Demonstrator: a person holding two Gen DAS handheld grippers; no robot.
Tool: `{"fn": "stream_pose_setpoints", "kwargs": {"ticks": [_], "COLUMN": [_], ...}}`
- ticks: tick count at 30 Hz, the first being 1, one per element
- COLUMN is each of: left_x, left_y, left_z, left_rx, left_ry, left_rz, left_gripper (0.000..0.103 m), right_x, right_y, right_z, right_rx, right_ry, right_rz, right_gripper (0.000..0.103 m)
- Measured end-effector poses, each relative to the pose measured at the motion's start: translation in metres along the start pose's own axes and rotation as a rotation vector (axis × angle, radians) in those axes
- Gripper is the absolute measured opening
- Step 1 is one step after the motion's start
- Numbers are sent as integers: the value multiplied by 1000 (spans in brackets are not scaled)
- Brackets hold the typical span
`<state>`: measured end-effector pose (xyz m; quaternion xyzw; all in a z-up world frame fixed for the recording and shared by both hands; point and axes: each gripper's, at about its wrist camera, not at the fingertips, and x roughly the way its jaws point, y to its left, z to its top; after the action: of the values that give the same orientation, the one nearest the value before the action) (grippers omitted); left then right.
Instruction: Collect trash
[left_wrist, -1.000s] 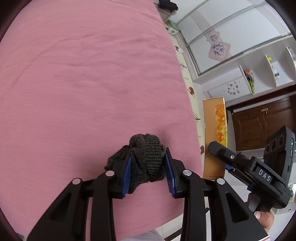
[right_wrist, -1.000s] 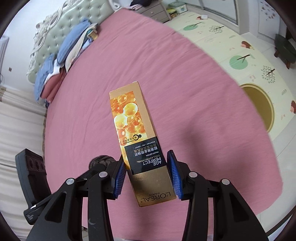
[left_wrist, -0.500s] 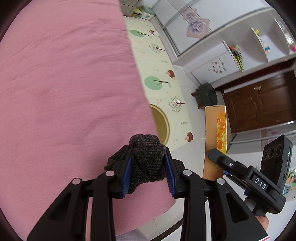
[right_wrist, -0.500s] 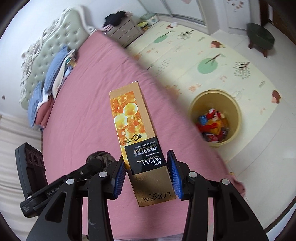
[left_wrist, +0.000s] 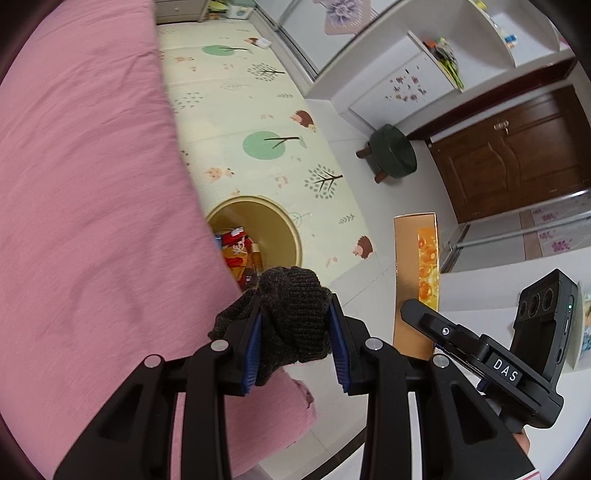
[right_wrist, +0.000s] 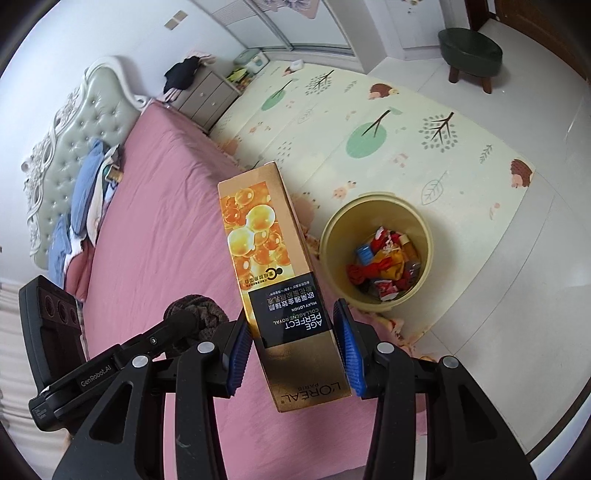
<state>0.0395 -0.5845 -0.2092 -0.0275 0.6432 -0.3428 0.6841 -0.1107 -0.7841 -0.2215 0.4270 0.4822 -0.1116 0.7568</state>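
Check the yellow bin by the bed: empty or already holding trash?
Holding trash. The yellow bin has red and orange wrappers covering its bottom, far below the rim.

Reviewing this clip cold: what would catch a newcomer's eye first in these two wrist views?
First the tall gold lotion box, clamped upright in the right gripper over the foot of the pink bed. Then the dark knitted wad pinched in the left gripper. Beyond both, on the play mat beside the bed, stands a yellow bin with red and orange wrappers already in it.
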Motion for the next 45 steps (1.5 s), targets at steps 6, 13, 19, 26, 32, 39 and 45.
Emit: {"fn": "stream_pose_setpoints", "kwargs": {"ticks": [6, 13, 19, 26, 32, 39, 45], "left_x": [24, 45, 55, 63, 49, 12, -26], "left_y": [-27, -50, -44, -33, -30, -14, 26], "left_z": [24, 54, 70, 67, 61, 50, 28], "left_rx": [51, 132, 119, 114, 128, 118, 65], "left_ry": [25, 42, 55, 106, 79, 23, -23], "left_rz": [-5, -14, 8, 26, 20, 45, 104], "left_gripper": [33, 39, 93, 93, 93, 93, 94], "right_x": [3, 6, 10, 15, 15, 12, 25], "right_y": [-22, -30, -33, -30, -14, 25, 72], "right_z": [27, 60, 81, 84, 81, 72, 45], "right_rx": [24, 31, 45, 64, 33, -46, -139], "right_ry": [-15, -27, -19, -12, -4, 10, 70], "right_rz": [-1, 13, 11, 17, 29, 56, 73], "right_gripper": [42, 44, 61, 60, 60, 60, 60]}}
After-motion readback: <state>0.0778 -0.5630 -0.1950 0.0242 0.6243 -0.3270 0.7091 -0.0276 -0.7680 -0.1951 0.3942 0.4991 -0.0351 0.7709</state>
